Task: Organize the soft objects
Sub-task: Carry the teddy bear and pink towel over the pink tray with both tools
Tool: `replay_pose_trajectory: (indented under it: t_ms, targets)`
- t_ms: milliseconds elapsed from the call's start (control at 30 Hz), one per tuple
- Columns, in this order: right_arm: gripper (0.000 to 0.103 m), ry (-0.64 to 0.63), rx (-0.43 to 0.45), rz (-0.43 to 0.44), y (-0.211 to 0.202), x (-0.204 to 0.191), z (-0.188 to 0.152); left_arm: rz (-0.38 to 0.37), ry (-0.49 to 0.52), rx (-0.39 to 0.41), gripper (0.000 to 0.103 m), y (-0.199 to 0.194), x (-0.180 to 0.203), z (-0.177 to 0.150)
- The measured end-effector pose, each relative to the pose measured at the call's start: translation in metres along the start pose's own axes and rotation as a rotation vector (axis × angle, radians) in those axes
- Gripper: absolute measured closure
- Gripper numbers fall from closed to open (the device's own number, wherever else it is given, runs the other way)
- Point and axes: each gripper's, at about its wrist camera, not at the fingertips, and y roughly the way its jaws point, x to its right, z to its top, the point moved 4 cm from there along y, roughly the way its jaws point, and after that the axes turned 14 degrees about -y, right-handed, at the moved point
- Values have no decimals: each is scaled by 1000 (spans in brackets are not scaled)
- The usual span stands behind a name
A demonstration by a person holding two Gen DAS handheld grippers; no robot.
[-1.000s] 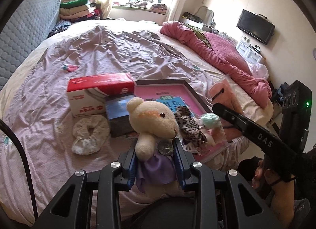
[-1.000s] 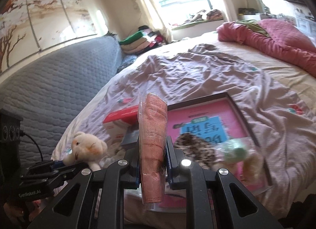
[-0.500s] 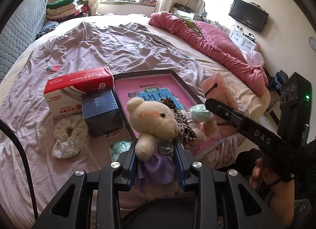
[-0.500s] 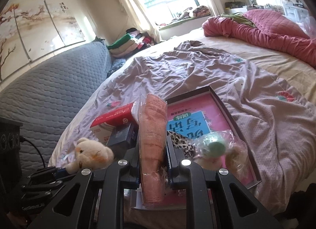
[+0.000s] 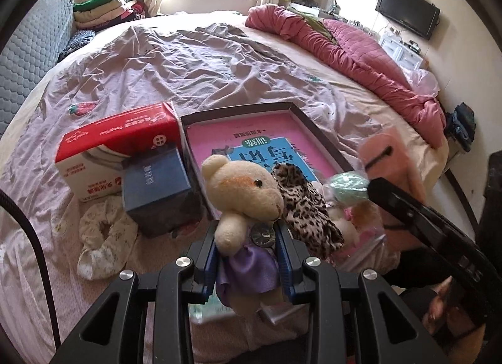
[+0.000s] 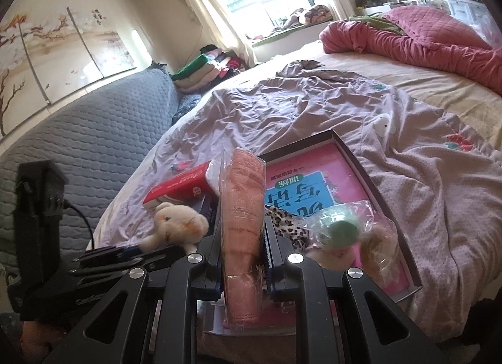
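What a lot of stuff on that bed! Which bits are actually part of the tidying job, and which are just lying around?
Part of the job:
teddy bear, clamped in the left gripper
bagged pink cloth, clamped in the right gripper
leopard-print cloth
bagged green puff
floral scrunchie
tray

Just lying about:
red tissue box
blue box
pink quilt

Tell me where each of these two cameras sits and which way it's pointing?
Left wrist: sits behind the left tool, looking across the bed toward the window; its fingers clamp a teddy bear, and the right tool intrudes.
Right wrist: sits behind the right tool, facing the same bed; it clamps a wrapped pink cloth, with the left tool alongside.
Both share the teddy bear, the pink book tray and the red tissue box.
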Motion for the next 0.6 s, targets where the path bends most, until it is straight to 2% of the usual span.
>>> replay_pose_trajectory:
  t_ms: [233, 600]
  targets:
    - [83, 17, -5, -1, 2, 7, -3, 12, 20, -49, 70, 27, 6, 6]
    - [83, 41, -19, -11, 10, 18, -12, 22, 11, -69, 70, 44, -2, 6]
